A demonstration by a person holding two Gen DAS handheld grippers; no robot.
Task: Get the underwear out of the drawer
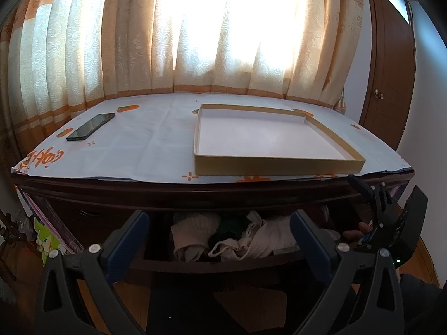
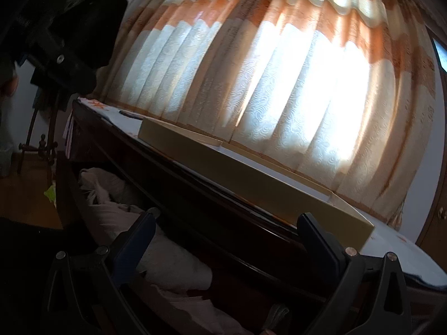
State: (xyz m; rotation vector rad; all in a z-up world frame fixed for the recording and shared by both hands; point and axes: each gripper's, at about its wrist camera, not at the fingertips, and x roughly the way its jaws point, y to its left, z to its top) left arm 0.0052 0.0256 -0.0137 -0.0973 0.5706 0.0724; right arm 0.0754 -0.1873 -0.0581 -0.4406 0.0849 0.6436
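Observation:
The dark wooden drawer (image 1: 223,265) stands open under the desk top. Inside lie rolled pale underwear (image 1: 251,240) and a dark green garment (image 1: 232,222). My left gripper (image 1: 219,223) hovers in front of the drawer, open, with the pale pieces showing between its blue-padded fingers (image 1: 131,234). At the drawer's right end is my right gripper (image 1: 391,223), held by a hand (image 1: 360,229). In the right wrist view the right gripper (image 2: 227,223) is open above the drawer, its left finger close over pale underwear (image 2: 173,262); more pale cloth (image 2: 100,184) lies further along.
On the desk's white cloth with orange prints (image 1: 145,145) sit a shallow cardboard box lid (image 1: 268,164) at right and a black phone (image 1: 90,126) at left. Patterned curtains (image 1: 195,42) hang behind. A brown door (image 1: 391,83) is at far right.

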